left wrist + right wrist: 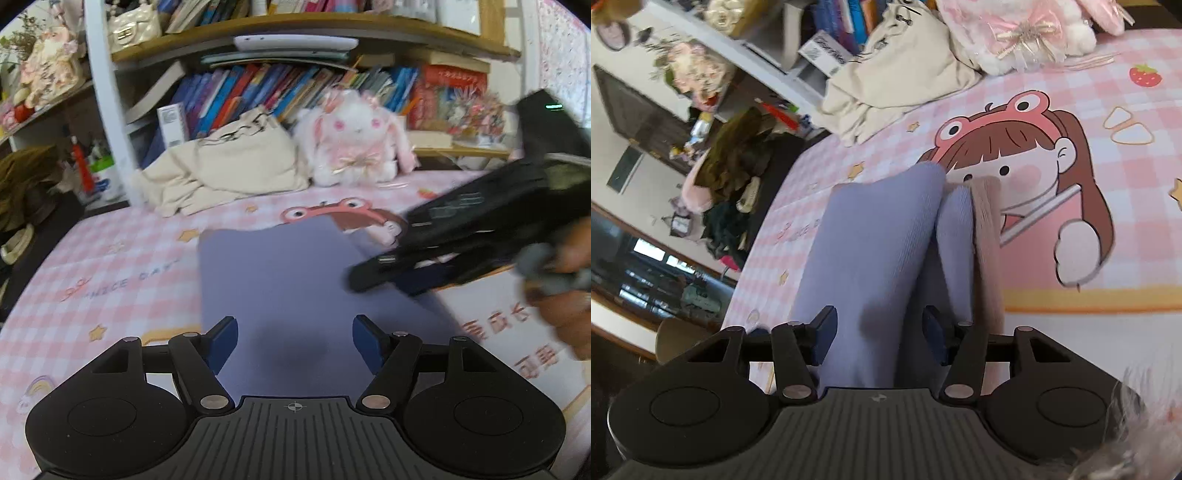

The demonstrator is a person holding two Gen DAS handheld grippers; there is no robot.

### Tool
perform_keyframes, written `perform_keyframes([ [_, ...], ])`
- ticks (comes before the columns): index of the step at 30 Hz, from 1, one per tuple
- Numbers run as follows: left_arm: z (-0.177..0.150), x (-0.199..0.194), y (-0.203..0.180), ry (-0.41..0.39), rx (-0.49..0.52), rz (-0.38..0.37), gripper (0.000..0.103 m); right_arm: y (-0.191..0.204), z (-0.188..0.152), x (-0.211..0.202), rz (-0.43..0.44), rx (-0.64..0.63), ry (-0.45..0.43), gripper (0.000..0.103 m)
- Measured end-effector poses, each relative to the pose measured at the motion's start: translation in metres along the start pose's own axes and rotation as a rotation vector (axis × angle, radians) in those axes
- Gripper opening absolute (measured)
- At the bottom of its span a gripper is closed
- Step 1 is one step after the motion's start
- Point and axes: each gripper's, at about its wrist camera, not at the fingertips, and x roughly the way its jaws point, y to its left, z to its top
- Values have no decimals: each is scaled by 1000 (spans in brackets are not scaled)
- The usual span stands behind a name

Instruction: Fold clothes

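Note:
A folded lavender garment (284, 288) lies on the pink checked bed sheet (110, 266). My left gripper (294, 341) hovers over its near end, open and empty. My right gripper (373, 275) comes in from the right over the garment's right edge, blurred by motion. In the right wrist view the right gripper (879, 334) is open, with lavender cloth (879, 229) standing folded between its jaws; a beige inner layer (988, 236) shows at the fold's right side. I cannot tell whether the pads touch the cloth.
A cream cloth pile (225, 166) and a white plush rabbit (354, 140) sit at the bed's far edge under bookshelves (295, 92). Clutter and dark clothes (735, 173) lie beside the bed on the left.

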Motion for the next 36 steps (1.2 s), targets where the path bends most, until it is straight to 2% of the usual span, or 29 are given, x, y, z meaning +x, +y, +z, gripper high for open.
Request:
perform_keyframes([
  [1,-1,2,0,5,-8,-6,70,0,6,8,-12,10,3,32],
  [2,-2,4,-1,10,-16,-13,69,6,6,5,-1,-17,-14,12],
  [4,-4,8,-1,20,-31,-25,69,17,4,-1,20,-72,-48,11],
  [7,-7,11,3,30,-80,-68,71,42,-12,-29,62,-233,-133,11],
  [8,-7,12,5,33,-87,-80,71,43,-17,-31,36,-241,-140,11],
  [9,-8,13,3,36,-71,-79,71,37,-20,-28,2,-220,-138,11],
  [12,-8,16,-7,43,-11,-62,72,-3,-18,2,-95,-34,-32,12],
  [13,-8,16,-10,45,6,-56,72,-14,-17,3,-47,19,-53,12],
  [15,-7,16,-12,51,24,-51,72,-16,-15,2,-33,20,-44,12],
  [18,-3,11,-7,53,-10,-53,72,-8,-15,-3,-52,-17,-42,16],
  [21,1,1,5,36,-89,-45,73,0,-17,-12,-71,-60,-49,23],
  [23,2,-6,13,19,-133,-40,75,5,-19,-22,-86,-91,-64,36],
  [25,3,-11,19,13,-163,-24,78,8,-21,-30,-102,-114,-80,44],
  [27,3,-14,22,13,-176,-1,84,9,-23,-38,-115,-131,-92,52],
  [30,0,-14,23,23,-171,40,87,11,-26,-43,-132,-151,-74,69],
  [33,-1,-11,22,49,-145,64,87,9,-30,-45,-170,-138,-40,74],
  [36,1,-9,22,67,-152,55,90,1,-34,-47,-198,-100,-17,77],
])
